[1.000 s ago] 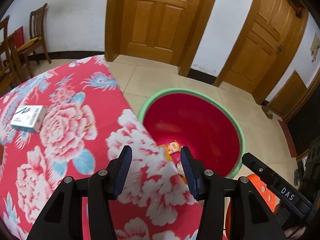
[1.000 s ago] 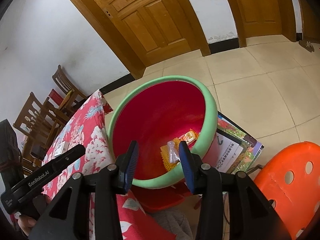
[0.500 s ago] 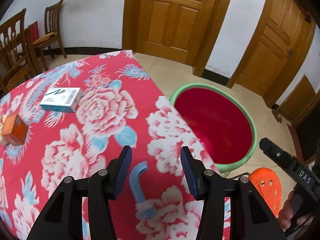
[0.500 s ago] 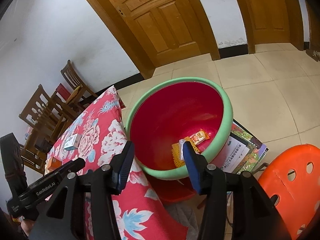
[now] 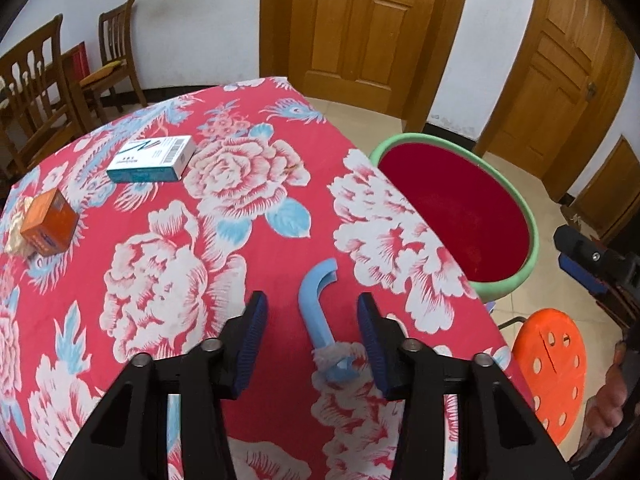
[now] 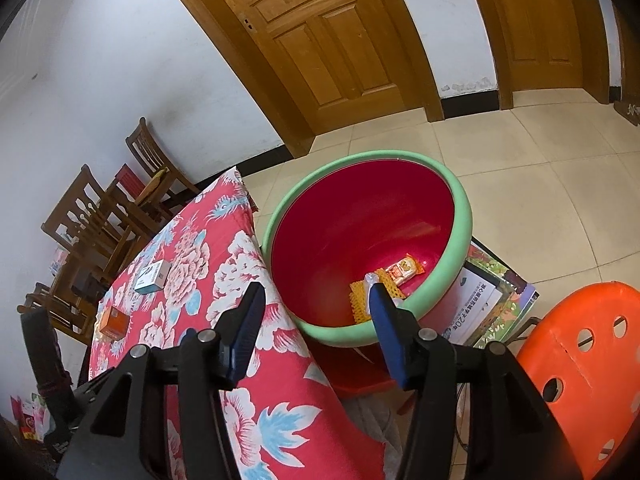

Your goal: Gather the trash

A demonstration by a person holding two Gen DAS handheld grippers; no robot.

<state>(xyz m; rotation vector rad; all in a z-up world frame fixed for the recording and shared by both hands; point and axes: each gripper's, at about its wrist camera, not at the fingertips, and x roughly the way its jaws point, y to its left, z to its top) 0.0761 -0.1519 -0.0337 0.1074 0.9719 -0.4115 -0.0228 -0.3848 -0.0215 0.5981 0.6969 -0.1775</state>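
While both grippers gape unladen, blue handle (image 5: 316, 312), seemingly clear, near table edge (image 5: 460, 276)

White-and-teal box (image 5: 152, 159) on the floral tablecloth (image 5: 256, 240): large slanted "N" logo plus a barcode, small print unreadable. Printed sheet (image 6: 476, 306) beside the basin (image 6: 460, 216): "20" with Chinese characters, rest illegible. Orange box (image 5: 49, 222): print too small to read.

Blue curved plastic piece (image 5: 316, 312) with white fluff at its near end, flat on the tablecloth (image 5: 168, 272) left of the basin (image 6: 440, 280). White box (image 5: 154, 159) and orange box (image 5: 49, 222) further left. Wrappers (image 6: 384, 284) in basin bottom.
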